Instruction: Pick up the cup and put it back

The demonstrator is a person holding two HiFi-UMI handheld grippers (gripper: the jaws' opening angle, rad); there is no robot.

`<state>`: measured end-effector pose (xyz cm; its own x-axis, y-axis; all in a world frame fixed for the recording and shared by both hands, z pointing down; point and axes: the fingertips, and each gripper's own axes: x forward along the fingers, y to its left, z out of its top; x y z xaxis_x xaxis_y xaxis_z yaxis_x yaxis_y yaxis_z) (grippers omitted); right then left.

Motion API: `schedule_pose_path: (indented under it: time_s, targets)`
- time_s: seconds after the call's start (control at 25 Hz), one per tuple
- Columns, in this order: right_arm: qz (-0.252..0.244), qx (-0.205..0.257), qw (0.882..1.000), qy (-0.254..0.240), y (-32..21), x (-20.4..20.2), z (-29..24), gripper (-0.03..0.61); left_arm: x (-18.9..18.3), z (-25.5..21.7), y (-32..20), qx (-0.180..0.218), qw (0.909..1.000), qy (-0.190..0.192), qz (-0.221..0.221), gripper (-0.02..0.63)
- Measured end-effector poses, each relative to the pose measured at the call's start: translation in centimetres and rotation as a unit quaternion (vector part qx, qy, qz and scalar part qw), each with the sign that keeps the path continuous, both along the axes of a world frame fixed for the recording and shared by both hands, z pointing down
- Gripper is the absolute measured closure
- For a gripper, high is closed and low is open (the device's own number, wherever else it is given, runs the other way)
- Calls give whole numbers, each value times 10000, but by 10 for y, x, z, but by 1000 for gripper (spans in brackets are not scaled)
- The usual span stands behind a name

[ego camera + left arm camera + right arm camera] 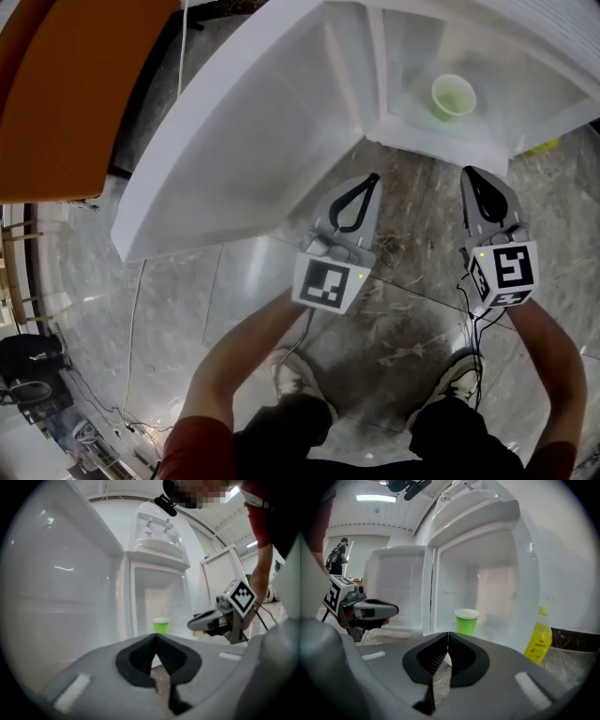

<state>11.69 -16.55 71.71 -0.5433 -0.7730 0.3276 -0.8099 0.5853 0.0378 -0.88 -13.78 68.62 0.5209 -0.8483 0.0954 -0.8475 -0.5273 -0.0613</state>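
The person's dark-trousered knees (375, 441) and bare forearms fill the 6 o'clock edge of the head view. From them the two grey plastic grippers reach toward 12 o'clock over the glossy marble floor (394, 319). The left gripper (375, 178) has its black ribbed pads pressed together at the tips with nothing between them, and the right gripper (467, 172) is likewise closed and empty. Both are held low and pointing into the open white plastic cabinet (441, 141), which I judge to be a ready stance just outside its threshold. The jaws would have to spread before either could take anything.

The cabinet's white door (244, 141) is swung wide toward 9 o'clock, so the compartment is clear to enter from the front. A yellow plastic drink bottle (539, 641) stands on the floor outside, at about 3 o'clock of the opening, out of the likely path.

The small light-green paper cup (453, 97) stands upright on the compartment floor at roughly 1 o'clock in the head view, well apart from both grippers (neither touches it). It has a pale rolled rim and a bright green wall tapering toward the base. From above it looks empty. Each gripper's own view shows it dead ahead at 12 o'clock, just beyond the closed tips. Light and thin-walled, it probably needs only a gentle pinch.
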Motion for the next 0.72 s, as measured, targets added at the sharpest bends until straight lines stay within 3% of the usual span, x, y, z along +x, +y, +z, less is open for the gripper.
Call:
schedule_pose_path:
  time_s: [0.36, 0.72]
  targets:
    - [246, -59, 9996, -156, -20, 3, 6, 566, 3, 5, -3, -58, 10000, 52, -18, 615]
    - [161, -159, 9983, -531, -39, -2, 10, 510, 3, 11, -11, -199, 9996, 158, -107, 615]
